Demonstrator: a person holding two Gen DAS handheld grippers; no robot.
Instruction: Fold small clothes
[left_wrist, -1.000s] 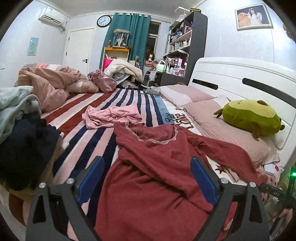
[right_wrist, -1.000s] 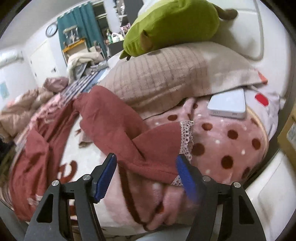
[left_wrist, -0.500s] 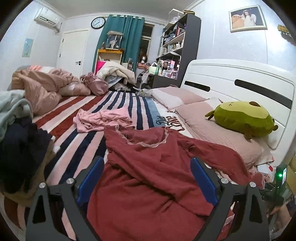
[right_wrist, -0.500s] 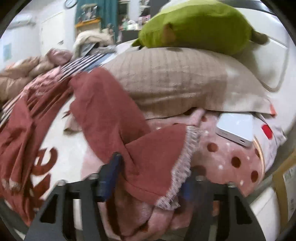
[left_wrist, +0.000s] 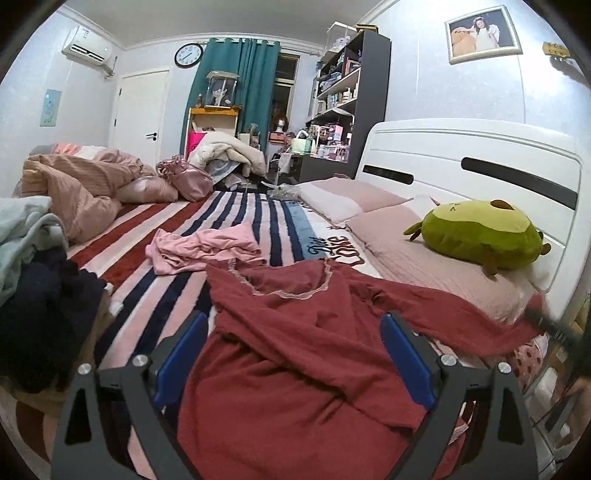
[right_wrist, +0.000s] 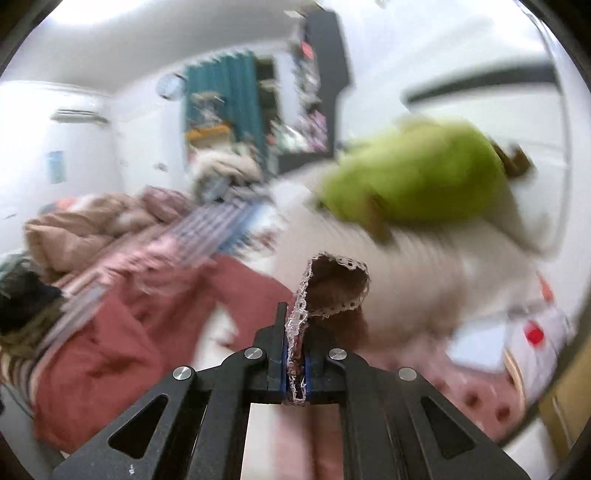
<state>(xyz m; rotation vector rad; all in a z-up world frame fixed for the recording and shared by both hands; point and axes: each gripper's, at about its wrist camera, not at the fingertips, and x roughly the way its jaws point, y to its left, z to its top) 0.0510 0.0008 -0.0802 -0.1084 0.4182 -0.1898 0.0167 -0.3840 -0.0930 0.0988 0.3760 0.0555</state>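
- The red top (left_wrist: 295, 354) lies spread across the striped blanket (left_wrist: 229, 210) on the bed, neckline toward the far side, one sleeve trailing out toward the right edge of the mattress
- The left gripper (left_wrist: 291, 354) hangs low over the body of the top with its blue pads (left_wrist: 181, 350) wide apart, holding nothing; cloth lies between and below them
- The right gripper (right_wrist: 295, 354) is clamped tight on the lace-trimmed sleeve cuff (right_wrist: 332, 280), the lace edge pinched between the pads and the open cuff standing up just beyond the fingertips
- A crumpled pink garment (left_wrist: 203, 251) lies on the blanket just beyond the red top's collar
- A green plush toy (left_wrist: 480, 236) rests on a pillow (left_wrist: 406, 251) by the white headboard (left_wrist: 461, 155), close to the sleeve
- A heap of dark and pale clothes (left_wrist: 33, 280) crowds the left edge, and a bunched tan duvet (left_wrist: 77, 184) sits at the far left
- The right wrist view is heavily blurred, so the things beside the pillow cannot be made out
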